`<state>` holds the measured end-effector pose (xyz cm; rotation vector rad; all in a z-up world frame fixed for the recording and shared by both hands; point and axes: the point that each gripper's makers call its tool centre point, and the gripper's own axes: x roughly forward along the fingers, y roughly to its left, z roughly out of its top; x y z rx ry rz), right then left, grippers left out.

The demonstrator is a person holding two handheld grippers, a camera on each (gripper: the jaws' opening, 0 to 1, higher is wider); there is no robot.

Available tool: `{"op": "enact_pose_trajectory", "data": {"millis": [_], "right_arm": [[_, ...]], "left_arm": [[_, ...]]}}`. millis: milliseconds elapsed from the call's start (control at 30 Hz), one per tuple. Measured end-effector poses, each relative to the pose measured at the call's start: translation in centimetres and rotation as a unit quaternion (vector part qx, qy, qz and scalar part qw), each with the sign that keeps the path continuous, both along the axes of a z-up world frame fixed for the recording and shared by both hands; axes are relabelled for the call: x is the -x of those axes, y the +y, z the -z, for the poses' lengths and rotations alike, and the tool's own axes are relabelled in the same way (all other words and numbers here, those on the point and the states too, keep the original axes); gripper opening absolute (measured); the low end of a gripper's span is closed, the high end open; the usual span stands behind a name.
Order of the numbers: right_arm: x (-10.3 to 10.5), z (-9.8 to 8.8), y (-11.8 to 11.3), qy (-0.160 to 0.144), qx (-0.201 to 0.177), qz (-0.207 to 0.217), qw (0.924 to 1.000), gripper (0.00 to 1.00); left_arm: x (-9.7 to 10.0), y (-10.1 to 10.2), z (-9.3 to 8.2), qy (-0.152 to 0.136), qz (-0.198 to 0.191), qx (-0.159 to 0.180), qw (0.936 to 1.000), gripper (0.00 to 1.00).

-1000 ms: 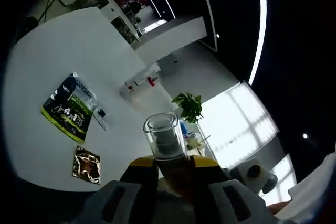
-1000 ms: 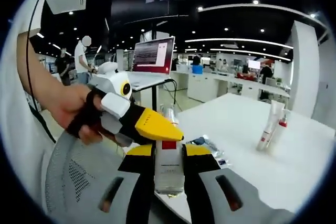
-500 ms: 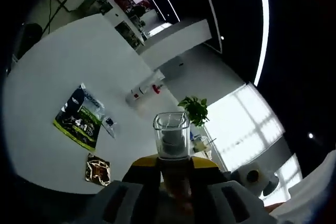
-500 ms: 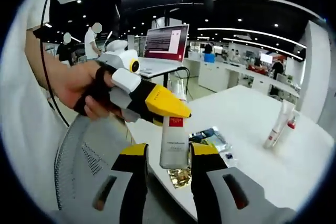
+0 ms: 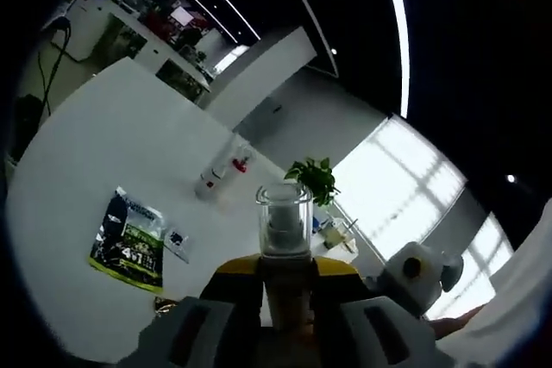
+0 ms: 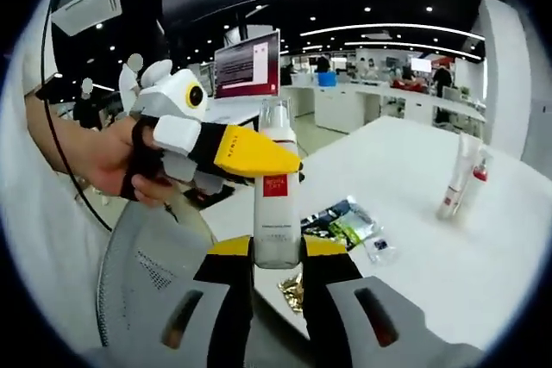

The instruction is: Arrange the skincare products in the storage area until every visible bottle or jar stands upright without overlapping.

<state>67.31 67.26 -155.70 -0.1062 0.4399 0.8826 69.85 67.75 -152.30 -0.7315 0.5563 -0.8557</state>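
Both tongs (image 6: 276, 252) clamp one bottle (image 6: 276, 204), plant (image 5: 312, 178) left view

**Grippers and clothing as seen**

Yellow jaw tips on grey, slotted bodies are being shown on the right gripper (image 6: 276, 252) and the left gripper (image 5: 287, 269). A black strap is being worn across the hand (image 6: 116, 157). A white sleeve (image 6: 39, 239) is being worn, with a thin black cable being trailed over it.

Open-plan office or showroom; long white counter (image 6: 414, 213); open laptop (image 6: 247, 71) on a stand; rows of ceiling spotlights; large window (image 5: 405, 187); potted plant (image 5: 312, 180).
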Motion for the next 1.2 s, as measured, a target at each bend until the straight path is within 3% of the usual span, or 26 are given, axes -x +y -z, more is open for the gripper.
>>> {"op": "enact_pose_trajectory", "data": {"millis": [167, 267, 400, 467, 533, 633, 767, 867, 1000, 1100, 1133, 1200], "right_arm": [[-0.6, -0.6, 0.4, -0.003, -0.025, 0.008, 0.9996, 0.17], [-0.8, -0.1, 0.9, -0.003, -0.008, 0.000, 1.0000, 0.17], [-0.7, -0.2, 1.2, -0.005, -0.017, -0.014, 0.9998, 0.18], [0.1, 0.0, 1.5, 0.014, -0.020, -0.051, 0.9984, 0.19], [0.2, -1.1, 1.1, 0.015, -0.044, -0.063, 0.9969, 0.20], [0.0, -2.5, 0.2, 0.021, -0.067, -0.059, 0.9957, 0.29], [-0.5, -4.1, -0.4, 0.026, -0.093, -0.050, 0.9941, 0.29], [-0.5, -4.9, 0.2, 0.041, -0.119, -0.056, 0.9905, 0.30], [0.1, -4.7, 0.8, 0.050, -0.119, -0.079, 0.9884, 0.29], [0.6, -4.5, 0.6, 0.058, -0.116, -0.093, 0.9872, 0.21], [1.2, -4.6, 0.3, 0.072, -0.121, -0.099, 0.9851, 0.20], [1.1, -4.8, -0.3, 0.062, -0.119, -0.100, 0.9859, 0.20]], "left_arm": [[0.1, -0.6, 0.5, -0.035, 0.020, -0.025, 0.9989, 0.23], [0.0, -0.7, 1.0, -0.021, 0.020, -0.030, 0.9991, 0.23], [-0.1, 0.0, 1.1, -0.010, 0.020, -0.026, 0.9994, 0.23], [0.3, 0.0, 1.2, -0.009, 0.035, -0.031, 0.9989, 0.22], [0.4, 0.6, 2.2, -0.027, 0.037, -0.084, 0.9954, 0.22], [0.8, 0.7, 3.0, -0.031, 0.054, -0.107, 0.9922, 0.22], [1.7, 0.4, 3.7, -0.064, 0.084, -0.152, 0.9828, 0.22], [2.9, -0.9, 3.6, -0.108, 0.130, -0.180, 0.9691, 0.22], [3.9, -2.3, 2.9, -0.127, 0.166, -0.174, 0.9622, 0.22], [5.0, -3.4, 2.4, -0.146, 0.205, -0.176, 0.9516, 0.22], [5.0, -3.6, 2.4, -0.141, 0.204, -0.176, 0.9526, 0.22], [5.1, -3.9, 2.5, -0.142, 0.218, -0.175, 0.9497, 0.22]]}}
